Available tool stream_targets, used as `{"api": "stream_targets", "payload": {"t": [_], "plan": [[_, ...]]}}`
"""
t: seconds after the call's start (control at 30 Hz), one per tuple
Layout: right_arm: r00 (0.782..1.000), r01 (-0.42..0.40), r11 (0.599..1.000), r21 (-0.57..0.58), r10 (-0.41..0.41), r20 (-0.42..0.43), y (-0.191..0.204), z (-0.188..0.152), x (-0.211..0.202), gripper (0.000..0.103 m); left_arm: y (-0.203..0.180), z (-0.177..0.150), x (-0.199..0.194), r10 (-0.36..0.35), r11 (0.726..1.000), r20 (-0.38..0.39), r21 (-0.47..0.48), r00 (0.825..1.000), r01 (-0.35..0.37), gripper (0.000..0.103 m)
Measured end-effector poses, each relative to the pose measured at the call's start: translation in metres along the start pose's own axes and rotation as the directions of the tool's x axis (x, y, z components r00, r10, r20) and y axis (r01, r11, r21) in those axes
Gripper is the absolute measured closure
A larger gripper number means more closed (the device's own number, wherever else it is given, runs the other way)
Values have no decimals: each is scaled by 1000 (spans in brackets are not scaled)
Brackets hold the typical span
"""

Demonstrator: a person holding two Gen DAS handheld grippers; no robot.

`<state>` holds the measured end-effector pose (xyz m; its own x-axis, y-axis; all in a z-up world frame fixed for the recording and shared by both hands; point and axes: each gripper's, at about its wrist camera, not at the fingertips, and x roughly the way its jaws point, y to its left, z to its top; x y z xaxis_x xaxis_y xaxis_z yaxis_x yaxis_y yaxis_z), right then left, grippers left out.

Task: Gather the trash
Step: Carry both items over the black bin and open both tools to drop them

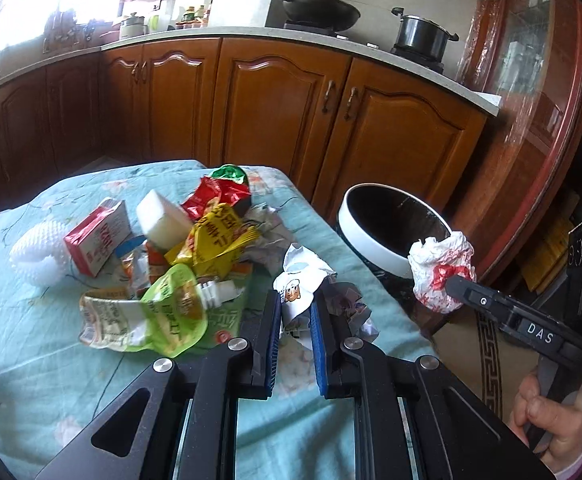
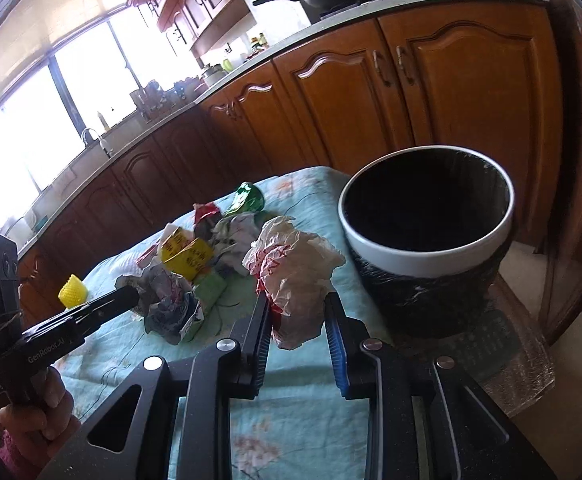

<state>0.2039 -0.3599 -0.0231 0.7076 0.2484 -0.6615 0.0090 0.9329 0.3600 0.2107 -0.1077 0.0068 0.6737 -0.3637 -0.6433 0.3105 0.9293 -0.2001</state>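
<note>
Mid-haul: the right hand-held gripper clamps a crumpled red-and-white wrapper just beside the bin (rim not yet cleared); the left hand-held gripper pinches a printed wrapper above the tabletop. Next, likely: carry over, release.

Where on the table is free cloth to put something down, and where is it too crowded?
Free: the near strip of blue cloth between the green pouch and the table's near edge, and the far left corner behind the red-and-white carton. Crowded: the middle, where wrappers pile around the yellow packet. The bin stands off the cloth, beside the table's right edge.
</note>
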Motion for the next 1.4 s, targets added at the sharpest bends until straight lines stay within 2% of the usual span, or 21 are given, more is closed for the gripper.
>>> {"api": "stream_targets", "payload": {"t": [0.4,0.67,0.93,1.0,1.07,1.13,1.23,1.37,1.4], "plan": [[992,124,991,44,-125,16,-71,48,12,76,-47,52,80,-46,998,3,32,999,46,90],[988,157,987,46,-157,-10,-101,66,28,76,-74,83,149,-63,997,-21,33,998,64,90],[983,181,983,33,-179,-47,-119,79,47,74,-95,96,206,-54,997,-56,46,997,56,88],[980,189,982,31,-187,-62,-122,79,52,71,-98,95,212,-52,998,-71,43,996,55,82],[980,190,981,38,-186,-74,-125,81,55,64,-97,94,217,-36,998,-79,42,996,39,62],[981,183,982,51,-179,-79,-128,80,56,48,-96,94,216,-34,999,-76,32,997,37,48],[982,181,982,60,-177,-66,-128,78,52,37,-92,90,208,-39,999,-58,31,998,41,42],[986,163,983,87,-159,-43,-126,72,46,32,-82,77,185,-43,998,-38,33,998,45,33],[988,153,984,94,-150,-40,-126,71,45,28,-78,73,179,-44,999,-30,31,999,45,32]]}}
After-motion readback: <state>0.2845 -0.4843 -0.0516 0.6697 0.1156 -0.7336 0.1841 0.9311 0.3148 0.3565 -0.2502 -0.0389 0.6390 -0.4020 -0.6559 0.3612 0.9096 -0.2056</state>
